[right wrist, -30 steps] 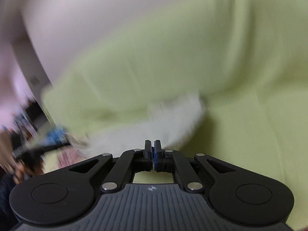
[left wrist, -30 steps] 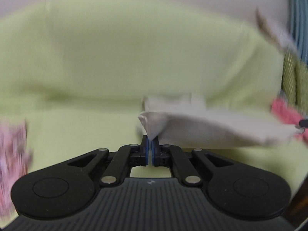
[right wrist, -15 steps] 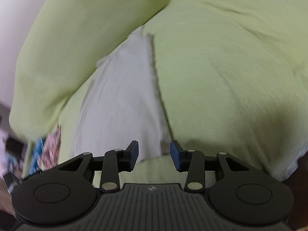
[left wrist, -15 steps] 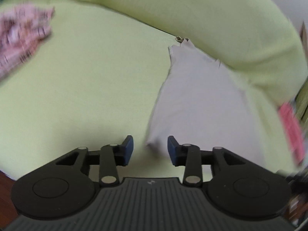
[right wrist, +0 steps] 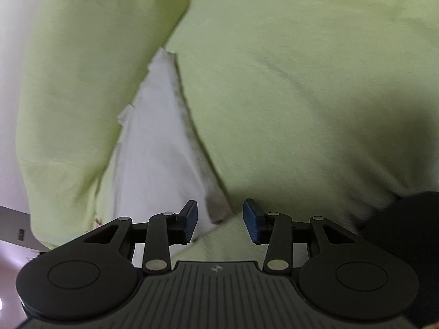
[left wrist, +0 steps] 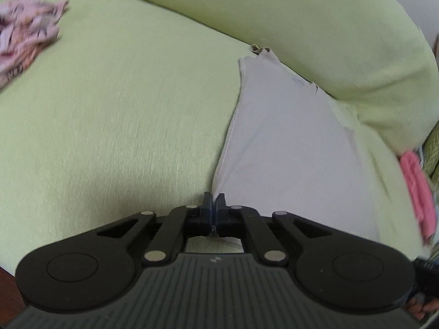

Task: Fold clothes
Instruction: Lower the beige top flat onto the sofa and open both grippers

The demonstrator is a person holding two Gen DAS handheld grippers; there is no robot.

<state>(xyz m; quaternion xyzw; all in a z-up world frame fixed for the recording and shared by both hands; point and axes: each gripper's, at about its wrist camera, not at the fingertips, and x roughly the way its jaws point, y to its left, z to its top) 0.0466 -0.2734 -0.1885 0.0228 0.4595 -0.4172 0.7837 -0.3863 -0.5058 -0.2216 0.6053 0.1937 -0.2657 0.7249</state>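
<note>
A pale grey-white garment [left wrist: 288, 150] lies flat on the light green sofa seat [left wrist: 123, 109], its far end against the back cushion. My left gripper [left wrist: 214, 200] is shut on the garment's near left corner. In the right wrist view the same garment [right wrist: 156, 142] runs along the back cushion. My right gripper [right wrist: 219, 220] is open, its jaws on either side of the garment's near right corner, not touching it.
A pink patterned garment [left wrist: 24, 41] lies at the far left of the seat. A pink-red cloth [left wrist: 417, 186] lies at the right end of the sofa. The green back cushion [left wrist: 301, 27] rises behind. A dark object [right wrist: 406, 219] sits at the right edge.
Both grippers laid the garment down on the seat and opened. Since then my left gripper has shut on the near left corner; my right gripper stays open, jaws wider.
</note>
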